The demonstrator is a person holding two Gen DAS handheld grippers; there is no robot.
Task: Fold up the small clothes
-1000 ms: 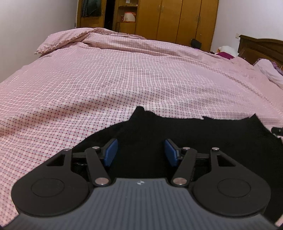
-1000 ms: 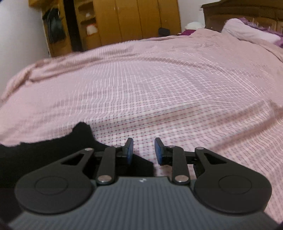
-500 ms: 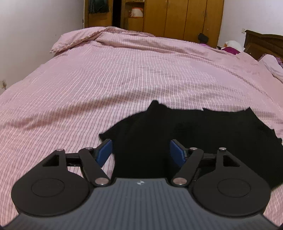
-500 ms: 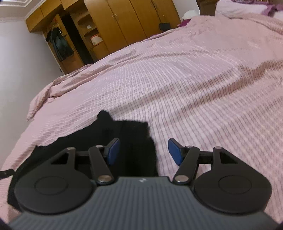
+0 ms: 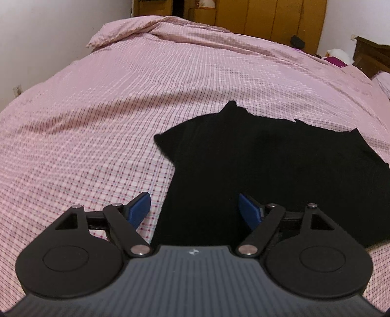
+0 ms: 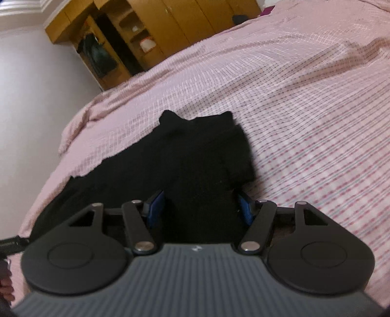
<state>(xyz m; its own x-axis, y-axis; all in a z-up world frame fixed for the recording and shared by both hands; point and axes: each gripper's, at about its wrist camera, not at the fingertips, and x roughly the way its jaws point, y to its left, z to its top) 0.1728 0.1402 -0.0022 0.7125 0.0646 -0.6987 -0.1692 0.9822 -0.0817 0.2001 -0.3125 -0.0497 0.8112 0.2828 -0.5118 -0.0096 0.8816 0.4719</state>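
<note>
A small black garment lies flat on the pink checked bedspread. My left gripper is open and empty, above the garment's left edge, its left blue pad over the bedspread. In the right wrist view the same garment shows with a short sleeve sticking out to the right. My right gripper is open and empty, just above the garment near that sleeve.
The bed fills both views. Wooden wardrobes stand beyond its far end, and a white wall runs along its left side. A dark wooden headboard and pillows are at the far right.
Both grippers have pulled back and risen away from the garment, so more of it shows. The right gripper opened wider and tilted. The left gripper shifted left toward the garment's edge.
</note>
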